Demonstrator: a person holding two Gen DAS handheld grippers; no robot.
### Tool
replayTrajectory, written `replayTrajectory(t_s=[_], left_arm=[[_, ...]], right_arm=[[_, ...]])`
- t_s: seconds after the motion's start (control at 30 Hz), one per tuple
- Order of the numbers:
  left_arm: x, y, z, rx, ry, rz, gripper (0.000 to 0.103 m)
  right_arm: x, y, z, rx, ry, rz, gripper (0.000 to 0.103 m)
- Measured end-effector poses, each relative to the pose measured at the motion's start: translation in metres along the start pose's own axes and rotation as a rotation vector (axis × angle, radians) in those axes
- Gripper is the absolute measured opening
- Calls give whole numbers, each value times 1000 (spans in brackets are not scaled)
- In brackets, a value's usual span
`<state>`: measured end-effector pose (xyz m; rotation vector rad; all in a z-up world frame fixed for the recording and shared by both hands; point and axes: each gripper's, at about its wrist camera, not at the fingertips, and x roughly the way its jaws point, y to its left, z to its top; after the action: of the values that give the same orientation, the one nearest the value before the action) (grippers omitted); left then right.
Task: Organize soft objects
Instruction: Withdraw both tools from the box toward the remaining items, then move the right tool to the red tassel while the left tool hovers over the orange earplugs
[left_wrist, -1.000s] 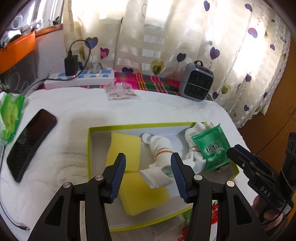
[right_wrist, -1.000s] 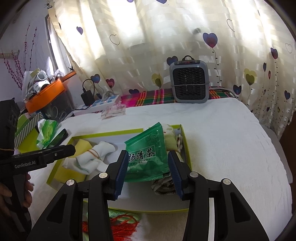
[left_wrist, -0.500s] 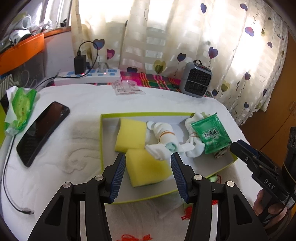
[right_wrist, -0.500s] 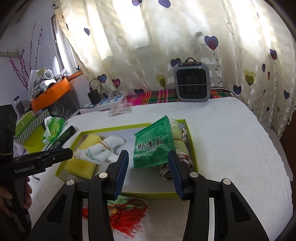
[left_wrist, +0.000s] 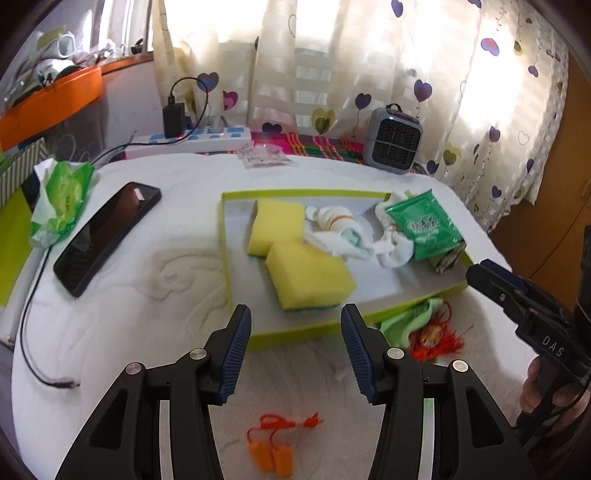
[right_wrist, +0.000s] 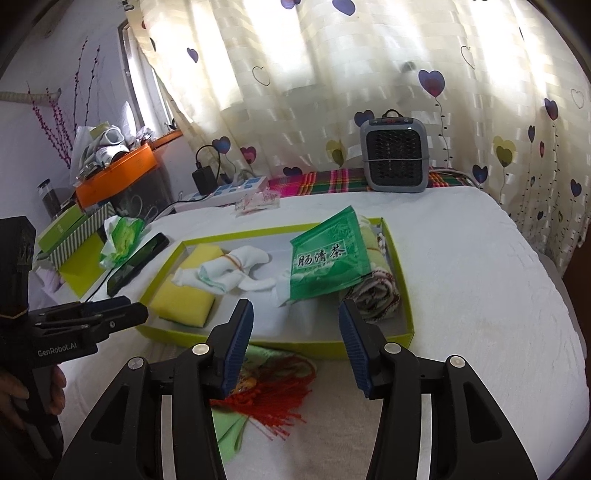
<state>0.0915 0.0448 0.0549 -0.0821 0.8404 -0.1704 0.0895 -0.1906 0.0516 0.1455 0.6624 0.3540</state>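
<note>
A green-rimmed tray (left_wrist: 236, 295) on the white bed holds two yellow sponges (left_wrist: 308, 275), bundled white socks (left_wrist: 336, 229), a green tea packet (right_wrist: 325, 258) and a patterned rolled cloth (right_wrist: 376, 295). My left gripper (left_wrist: 295, 321) is open and empty, just short of the tray's near rim. My right gripper (right_wrist: 295, 314) hovers before the same rim, its jaws opening with nothing between them. A red tassel on a light green cloth (right_wrist: 273, 391) lies under the right gripper. Orange corded earplugs (left_wrist: 273, 454) lie below the left gripper.
A black phone (left_wrist: 107, 236) and a green tissue pack (left_wrist: 62, 199) lie left of the tray, with a cable trailing by them. A power strip (left_wrist: 192, 138) and a small grey heater (left_wrist: 393, 138) stand at the back by the curtain. The bed drops off at the right.
Both grippers have drawn back from the tray, which now sits farther off. The tassel and the orange earplugs have come into view. The right jaws stand slightly wider.
</note>
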Motion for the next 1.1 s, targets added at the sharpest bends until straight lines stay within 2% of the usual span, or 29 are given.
replayTrajectory(t_s=[0.07, 0.6, 0.83, 1.1], left_arm=[[-1, 1, -6, 11, 3, 19, 50], [-7, 6, -22, 0, 21, 11, 50], [-10, 23, -38, -36, 42, 17, 50], [-17, 33, -49, -60, 45, -19, 50]], right_arm=[[-2, 2, -3, -6, 4, 4, 50], [-7, 7, -18, 3, 23, 10, 50], [-10, 10, -25, -12, 39, 17, 50], [-7, 23, -32, -65, 70, 49, 50]])
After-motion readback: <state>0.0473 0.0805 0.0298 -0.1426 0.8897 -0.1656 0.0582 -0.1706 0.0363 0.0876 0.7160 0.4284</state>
